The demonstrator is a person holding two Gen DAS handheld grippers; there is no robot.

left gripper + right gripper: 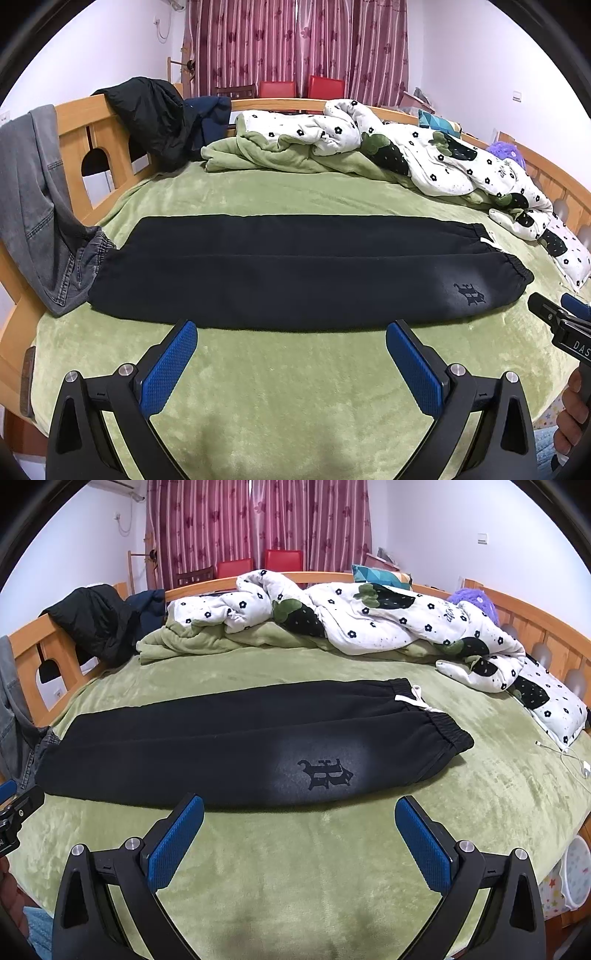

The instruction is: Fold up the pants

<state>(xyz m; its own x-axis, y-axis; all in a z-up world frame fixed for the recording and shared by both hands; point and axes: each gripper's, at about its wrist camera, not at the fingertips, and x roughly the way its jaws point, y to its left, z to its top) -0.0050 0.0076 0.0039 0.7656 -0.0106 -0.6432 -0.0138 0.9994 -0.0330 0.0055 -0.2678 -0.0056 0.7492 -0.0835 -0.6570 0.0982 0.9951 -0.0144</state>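
Black sweatpants [236,746], already doubled leg over leg, lie across the frame's centre on a green blanket [314,867], looking soft, limp and best pinched at the waistband, while the left gripper [291,341] and right gripper [299,814] hover spread wide, holding nothing.

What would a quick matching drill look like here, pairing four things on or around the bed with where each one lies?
Things:
1. black pants
2. grey jeans
3. floral quilt
4. white cable

Places:
A. bunched along the far side of the bed
B. draped over the wooden bed frame at the left
C. laid lengthwise on the green blanket, just ahead of both open claws
D. at the bed's right edge

Pairs: 1-C, 2-B, 3-A, 4-D
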